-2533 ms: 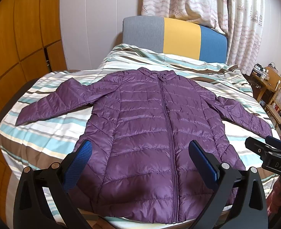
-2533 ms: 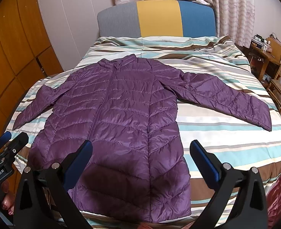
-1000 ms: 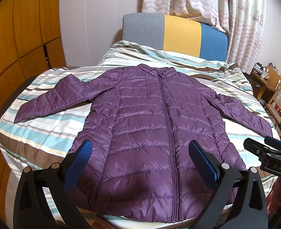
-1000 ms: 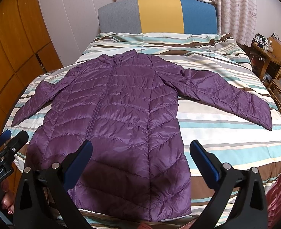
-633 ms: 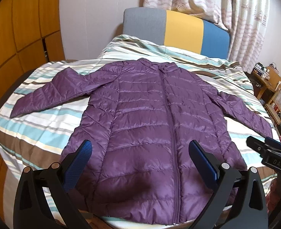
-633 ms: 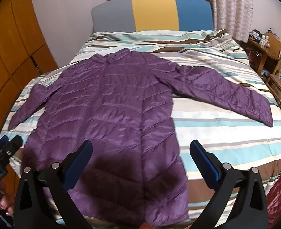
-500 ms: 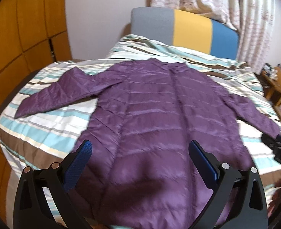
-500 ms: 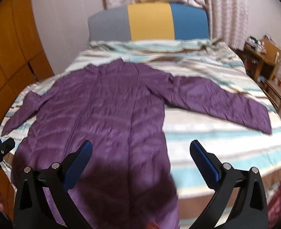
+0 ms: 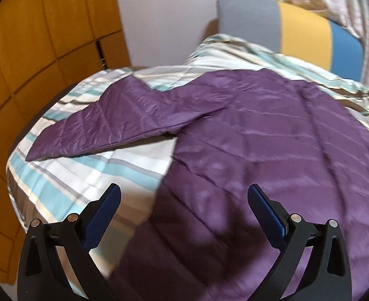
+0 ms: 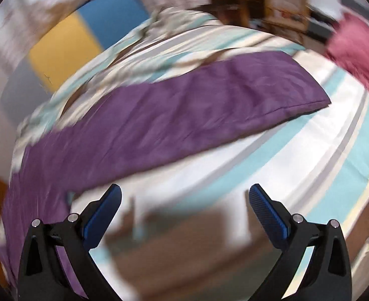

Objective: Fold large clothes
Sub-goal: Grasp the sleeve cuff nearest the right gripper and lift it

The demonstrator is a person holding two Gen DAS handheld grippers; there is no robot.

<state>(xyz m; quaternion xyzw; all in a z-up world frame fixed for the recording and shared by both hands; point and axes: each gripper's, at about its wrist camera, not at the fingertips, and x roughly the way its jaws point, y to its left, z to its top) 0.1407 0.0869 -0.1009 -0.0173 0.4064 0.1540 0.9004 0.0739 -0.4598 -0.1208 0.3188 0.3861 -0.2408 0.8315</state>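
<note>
On the striped bed [image 9: 89, 175] lies a purple jacket [image 9: 272, 150]; both grippers' fingers [image 9: 104, 213] spread wide.

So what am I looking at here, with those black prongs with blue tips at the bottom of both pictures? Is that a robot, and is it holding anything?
No robot arm here: a person carries a two-finger gripper in each hand, and each gripper has a wide-angle camera looking out along its fingers. One picture comes from the left gripper, the other from the right gripper. The black prongs with blue pads are those fingers. Both stand wide open and hold nothing.

Spread flat on the bed's striped cover lies a quilted purple puffer jacket, sleeves out to the sides. The left camera faces one sleeve and the jacket's body; the right camera, tilted and blurred, faces the other sleeve. Behind is a grey, yellow and blue headboard.
</note>
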